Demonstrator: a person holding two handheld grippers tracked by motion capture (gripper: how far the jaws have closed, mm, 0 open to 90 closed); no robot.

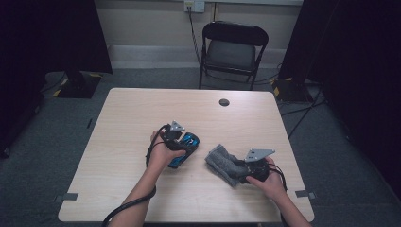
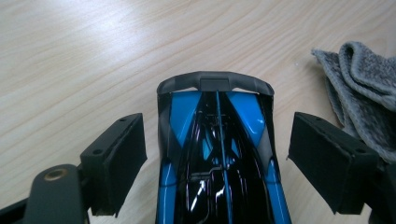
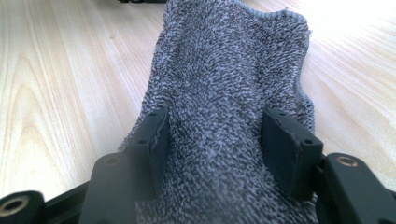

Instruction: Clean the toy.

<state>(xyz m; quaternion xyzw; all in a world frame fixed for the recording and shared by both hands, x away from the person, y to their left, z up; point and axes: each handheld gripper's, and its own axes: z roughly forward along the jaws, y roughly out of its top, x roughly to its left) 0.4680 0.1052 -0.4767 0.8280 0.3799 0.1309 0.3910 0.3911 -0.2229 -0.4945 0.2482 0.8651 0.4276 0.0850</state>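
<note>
Grey cloth point(image 3: 229, 93) clamped in right tongs point(image 3: 215, 144); blue toy car point(image 2: 219, 154) between parted left tongs point(image 2: 215, 163).

This is looking like a bare recording room or lab corner rather than a home. A plain light wooden table point(image 1: 142, 142) with a round cable grommet point(image 1: 224, 102) is sitting on grey carpet point(image 1: 340, 156). A black folding metal chair point(image 1: 234, 52) is standing against a cream wall, where a white wall socket point(image 1: 194, 5) is feeding a black cable. Black curtains point(image 1: 47, 38) are hanging at both sides, and strips of tape are marking the floor.
</note>
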